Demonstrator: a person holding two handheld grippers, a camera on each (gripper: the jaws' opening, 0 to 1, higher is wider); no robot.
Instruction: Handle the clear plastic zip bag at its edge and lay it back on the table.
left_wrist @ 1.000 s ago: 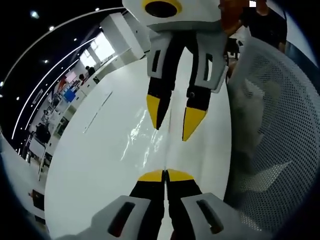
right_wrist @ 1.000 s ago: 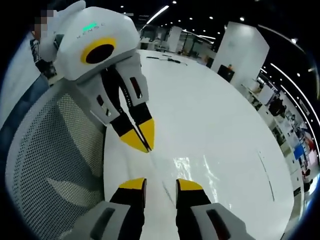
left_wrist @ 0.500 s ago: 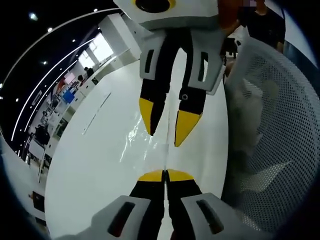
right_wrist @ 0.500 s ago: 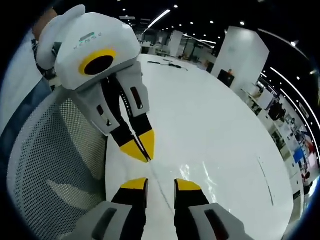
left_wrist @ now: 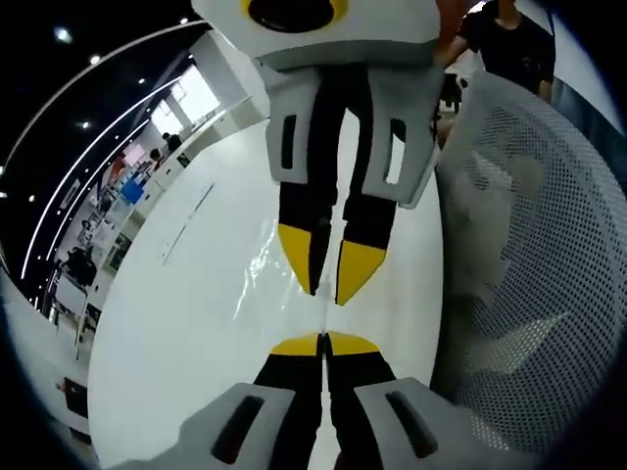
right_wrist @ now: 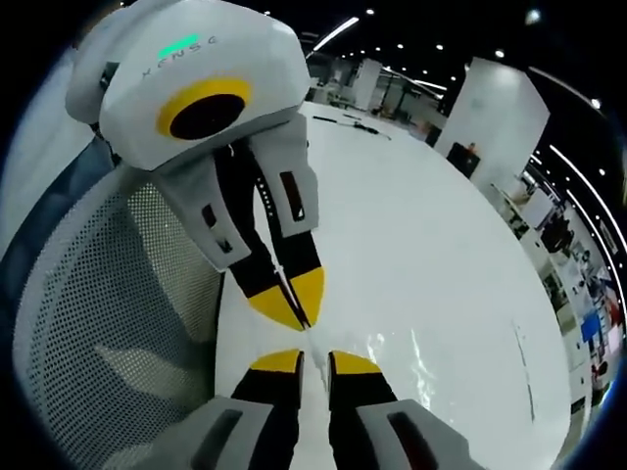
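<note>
Left tongs: yellow tips pressed together, pinching the near edge of the clear plastic zip bag low over the white table
Right tongs: tips a narrow gap apart, straddling the bag's edge; whether they grip it cannot be told
Pose: the two tongs point at each other, tips nearly meeting
Bag: flat and glossy on the table (creases catch the light)
Beside the table: grey mesh chair back

Both views hover close above the white table, facing each other across it. Each has the mesh chair beside that table.
</note>
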